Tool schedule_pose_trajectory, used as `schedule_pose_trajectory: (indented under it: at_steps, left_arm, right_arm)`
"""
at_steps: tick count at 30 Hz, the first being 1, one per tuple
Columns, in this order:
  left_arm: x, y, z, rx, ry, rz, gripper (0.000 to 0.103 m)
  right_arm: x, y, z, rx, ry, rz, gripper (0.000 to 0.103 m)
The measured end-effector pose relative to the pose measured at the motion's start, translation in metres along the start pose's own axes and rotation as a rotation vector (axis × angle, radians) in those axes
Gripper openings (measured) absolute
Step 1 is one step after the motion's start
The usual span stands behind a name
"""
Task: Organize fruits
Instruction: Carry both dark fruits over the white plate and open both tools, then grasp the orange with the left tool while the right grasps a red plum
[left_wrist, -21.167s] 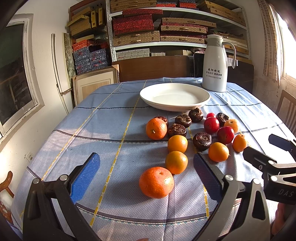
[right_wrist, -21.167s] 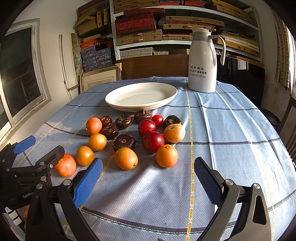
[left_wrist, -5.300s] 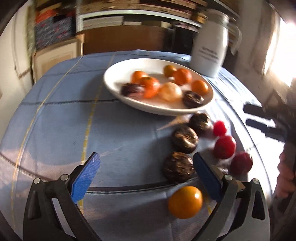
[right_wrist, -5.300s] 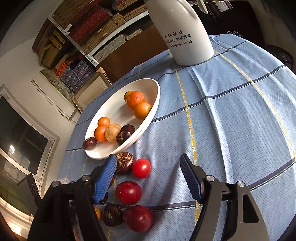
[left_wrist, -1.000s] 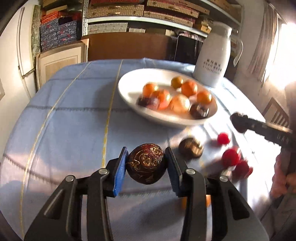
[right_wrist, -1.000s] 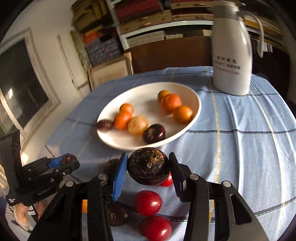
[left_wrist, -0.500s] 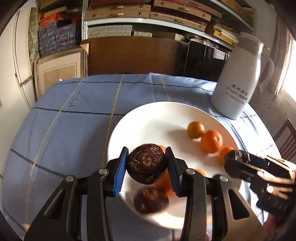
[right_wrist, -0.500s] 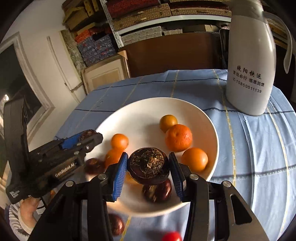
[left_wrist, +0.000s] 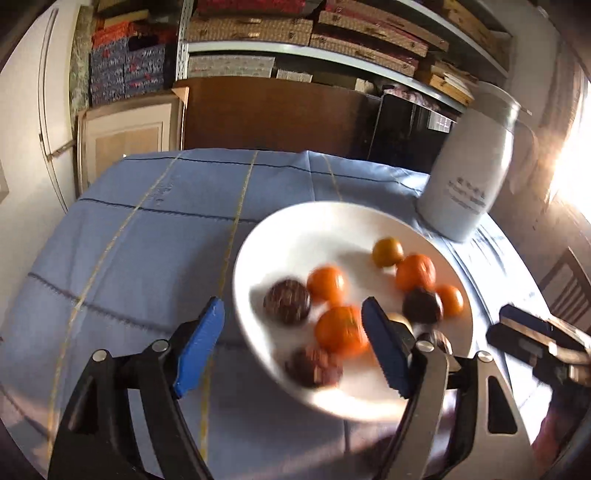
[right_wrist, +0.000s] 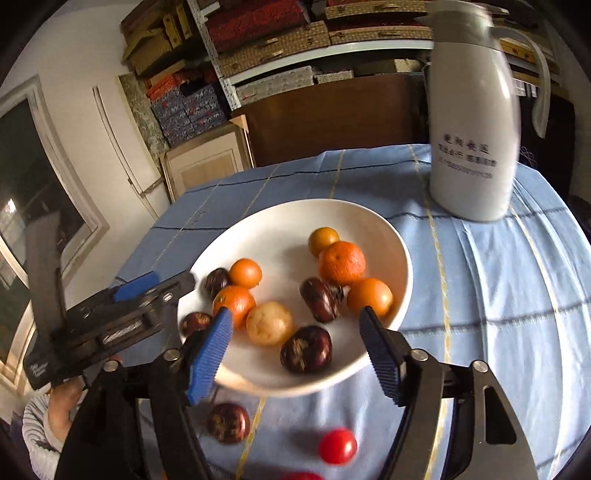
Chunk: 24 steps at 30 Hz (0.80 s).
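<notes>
On a table draped in a blue checked cloth (right_wrist: 498, 280), a white plate (right_wrist: 369, 229) holds a pile of fruit while two hand-held grippers hover at its near edge. The left gripper (left_wrist: 291, 347) hangs with its blue-padded jaws spread wide and nothing between them, poised over the plate's left rim; in the right wrist view it shows again at the plate's left side (right_wrist: 147, 291), gripped by a hand (right_wrist: 64, 393) in a striped sleeve. The right gripper (right_wrist: 295, 350) is likewise spread apart and holds nothing, its pads framing the near side of the plate.

Inside the plate lie a large orange (right_wrist: 341, 263) touching a smaller orange (right_wrist: 370, 298) and a yellowish one (right_wrist: 323, 238) behind it, two more oranges (right_wrist: 245, 273) (right_wrist: 234, 301) on the left, a pale yellow fruit (right_wrist: 269, 323), and four dark brown fruits: one in the middle (right_wrist: 320, 299), one at the near rim (right_wrist: 306, 349), and two on the left (right_wrist: 216, 282) (right_wrist: 195, 322). On the cloth just in front of the plate rest another dark fruit (right_wrist: 228, 422) and a small red fruit (right_wrist: 337, 445), with a second red one barely showing at the bottom edge. A white jug (right_wrist: 474, 122) with printed lettering stands upright beyond the plate to the right. Shelves (right_wrist: 280, 40) stacked with boxes fill the wall behind. The left wrist view is blurred.
</notes>
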<state>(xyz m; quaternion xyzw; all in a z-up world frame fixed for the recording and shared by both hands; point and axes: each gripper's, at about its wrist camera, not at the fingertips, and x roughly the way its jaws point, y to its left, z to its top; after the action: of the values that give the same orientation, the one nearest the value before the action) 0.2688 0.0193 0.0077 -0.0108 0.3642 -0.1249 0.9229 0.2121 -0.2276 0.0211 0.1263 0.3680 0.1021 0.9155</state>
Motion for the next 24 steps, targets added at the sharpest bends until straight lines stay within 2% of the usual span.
schedule_pose_trajectory:
  at_steps: [5,7,8,9,13,18,24]
  left_arm:
    - [-0.039,0.008,-0.050,-0.019,0.005,-0.004,0.079]
    - [-0.054,0.009,-0.074,-0.031,0.008,-0.012,0.084]
    - [-0.060,0.008,-0.084,-0.034,0.010,-0.011,0.090]
    - [-0.068,0.006,-0.096,-0.035,0.006,-0.005,0.090]
    - [-0.085,-0.011,-0.127,0.028,0.007,-0.017,0.090]
    - [-0.086,-0.038,-0.139,0.156,0.020,0.005,0.096]
    - [-0.077,-0.044,-0.140,0.182,0.063,-0.008,0.096]
  right_arm:
    - [-0.023,-0.024,-0.035,0.072,-0.006,-0.002,0.072]
    - [-0.030,-0.035,-0.049,0.101,-0.002,-0.002,0.073]
    - [-0.034,-0.042,-0.057,0.125,0.005,0.001,0.073]
    - [-0.037,-0.048,-0.062,0.148,0.009,0.005,0.075]
    - [-0.054,-0.064,-0.076,0.222,-0.010,0.037,0.078]
    - [-0.055,-0.070,-0.087,0.251,0.015,0.067,0.079]
    - [-0.052,-0.055,-0.101,0.175,0.072,0.064,0.079]
